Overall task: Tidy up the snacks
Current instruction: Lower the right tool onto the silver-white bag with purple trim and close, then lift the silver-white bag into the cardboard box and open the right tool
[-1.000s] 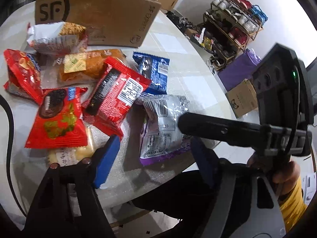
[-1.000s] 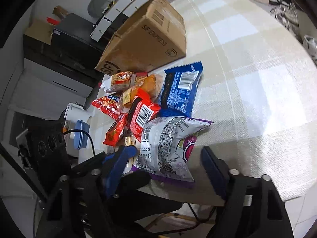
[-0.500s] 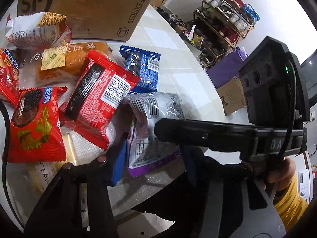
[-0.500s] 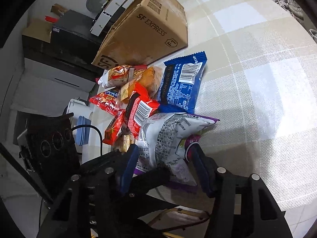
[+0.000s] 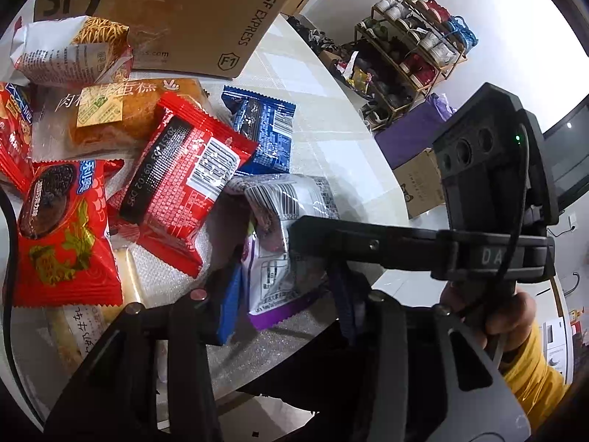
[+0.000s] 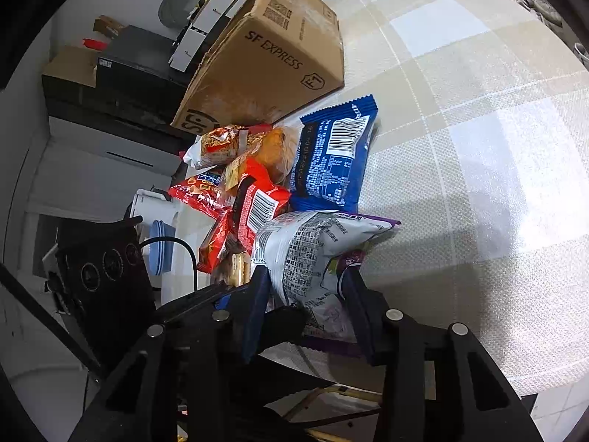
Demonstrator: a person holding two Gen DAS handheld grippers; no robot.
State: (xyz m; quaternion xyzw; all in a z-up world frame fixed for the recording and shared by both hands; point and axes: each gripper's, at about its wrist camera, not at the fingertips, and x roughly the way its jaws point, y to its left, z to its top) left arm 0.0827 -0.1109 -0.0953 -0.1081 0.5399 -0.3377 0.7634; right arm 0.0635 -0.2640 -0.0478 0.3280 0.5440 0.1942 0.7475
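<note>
1. The left tongs [image 5: 283, 294] are closing around the near end of the silver-and-purple snack bag [image 5: 283, 243]. The blue pad [image 5: 228, 305] on one side sits against the bag's edge. The other pad is partly hidden behind the right tongs' finger, so I cannot tell whether it presses yet.
2. The right tongs [image 6: 305, 294] are also closing on that same bag [image 6: 313, 258], their two dark blue pads [image 6: 257, 302] flanking its lower part and touching the crinkled foil on both sides.
3. The bag lies at the bench's [image 6: 460, 147] near edge, at 6 o'clock of the snack pile, its top end pointing toward the pile.
4. Just past it, at 12 o'clock, lies a blue packet [image 6: 331, 162] with its barcode up; at 10 o'clock a red packet [image 5: 184, 180] overlaps the others.
5. Farther toward 9 o'clock sit a red cookie packet [image 5: 62, 232], a clear-wrapped bun [image 5: 110, 118] and a noodle snack bag [image 5: 70, 51].
6. Beyond the pile stands a cardboard box [image 6: 268, 59] printed SF EXPRESS, touching the noodle bag.
7. A hand [image 5: 504, 316] with a yellow sleeve [image 5: 533, 379] holds the right tongs' handle at 3 o'clock in the left view.
</note>
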